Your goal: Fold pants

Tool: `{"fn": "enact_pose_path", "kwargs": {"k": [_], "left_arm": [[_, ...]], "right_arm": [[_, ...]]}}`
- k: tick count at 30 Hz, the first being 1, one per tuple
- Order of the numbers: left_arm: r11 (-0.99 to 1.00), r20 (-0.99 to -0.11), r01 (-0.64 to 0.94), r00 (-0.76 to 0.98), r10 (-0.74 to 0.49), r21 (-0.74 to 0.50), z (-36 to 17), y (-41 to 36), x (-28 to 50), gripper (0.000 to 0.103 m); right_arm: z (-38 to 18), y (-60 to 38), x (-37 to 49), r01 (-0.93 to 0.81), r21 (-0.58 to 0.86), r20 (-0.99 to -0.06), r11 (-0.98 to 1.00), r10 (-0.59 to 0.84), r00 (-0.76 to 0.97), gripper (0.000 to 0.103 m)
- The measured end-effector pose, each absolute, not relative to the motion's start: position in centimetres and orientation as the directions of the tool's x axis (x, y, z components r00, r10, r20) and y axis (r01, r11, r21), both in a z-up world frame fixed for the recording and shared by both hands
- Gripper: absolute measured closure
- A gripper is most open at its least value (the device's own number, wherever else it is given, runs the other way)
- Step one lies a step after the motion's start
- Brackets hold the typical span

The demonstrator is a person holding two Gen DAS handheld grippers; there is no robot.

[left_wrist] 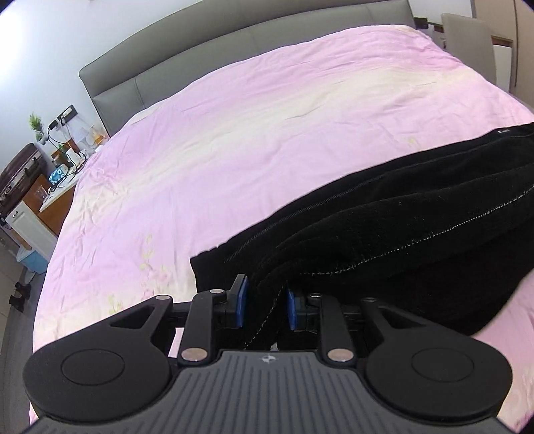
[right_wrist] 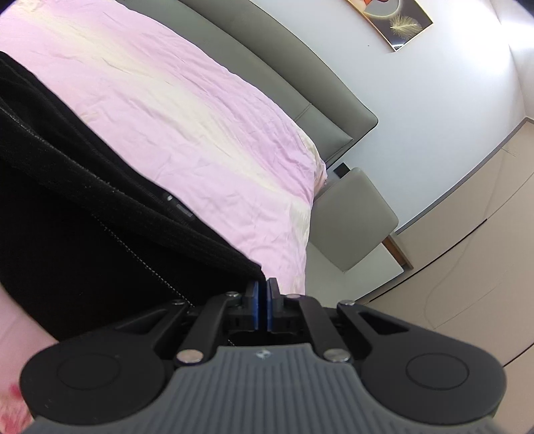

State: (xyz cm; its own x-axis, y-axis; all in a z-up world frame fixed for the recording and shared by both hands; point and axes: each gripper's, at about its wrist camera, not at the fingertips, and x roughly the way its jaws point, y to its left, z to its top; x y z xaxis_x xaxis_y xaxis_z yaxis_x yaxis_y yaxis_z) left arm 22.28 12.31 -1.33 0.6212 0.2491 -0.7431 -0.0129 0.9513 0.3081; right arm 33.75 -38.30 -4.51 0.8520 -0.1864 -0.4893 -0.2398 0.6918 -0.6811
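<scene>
A: We start with the bed [left_wrist: 233, 140], which fills most of both views under a pink and cream cover, with its grey headboard [left_wrist: 187, 56] running along the top from about 10 to 1 o'clock in the left view.

B: And we see the pants [left_wrist: 383, 230] next, black with pale stitching along the seams, lying on that cover. In the left view they stretch from 6 o'clock out to 3 o'clock; in the right view they [right_wrist: 83, 207] fill the left side, from 9 down toward 6 o'clock.

A: We also have a grey chair [right_wrist: 353, 217] just beside the bed's far corner in the right view, near centre toward 3 o'clock, and a framed picture [right_wrist: 397, 20] on the wall at 1 o'clock.

B: In the left view, a cluttered nightstand [left_wrist: 56, 187] at 9 o'clock, beside the bed.

A: Now the left gripper [left_wrist: 267, 300], at 6 o'clock. Its jaws stand a little apart with a thick bunch of the pants' fabric between the blue pads [left_wrist: 243, 300], so we read them as grasping the pants.

B: The right gripper [right_wrist: 263, 303], also at 6 o'clock: its jaws are nearly closed, and the corner of the pants' waistband runs down right into the slit. We take it they pinch that edge.
</scene>
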Motion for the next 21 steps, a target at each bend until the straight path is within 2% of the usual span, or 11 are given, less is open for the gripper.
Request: {"fn": "enact_pose_path", "kwargs": {"k": [4,12,17,21], "left_arm": [[0.943,-0.760,-0.021,0.586,0.281,0.332,-2.7,13.0,26.9,0.076],[0.950,-0.825,-0.006,0.496,0.273,0.311,-9.2,15.4,34.8,0.076],[0.966,-0.852,-0.007,0.470,0.230,0.257,-12.3,16.9,36.7,0.075],[0.973,-0.862,0.018,0.468,0.196,0.231,-13.1,17.6,36.3,0.069]], "right_arm": [[-6.1,-36.4,41.1,-0.245,-0.689,-0.499,0.682,-0.202,0.842,0.103],[-13.6,-32.0,53.6,-0.343,-0.673,-0.610,0.655,-0.231,0.758,0.103],[-18.8,-31.5,58.0,-0.388,-0.654,-0.675,0.649,-0.270,0.687,0.103],[-21.8,-31.3,58.5,-0.393,-0.634,-0.701,0.666,-0.280,0.655,0.103]]}}
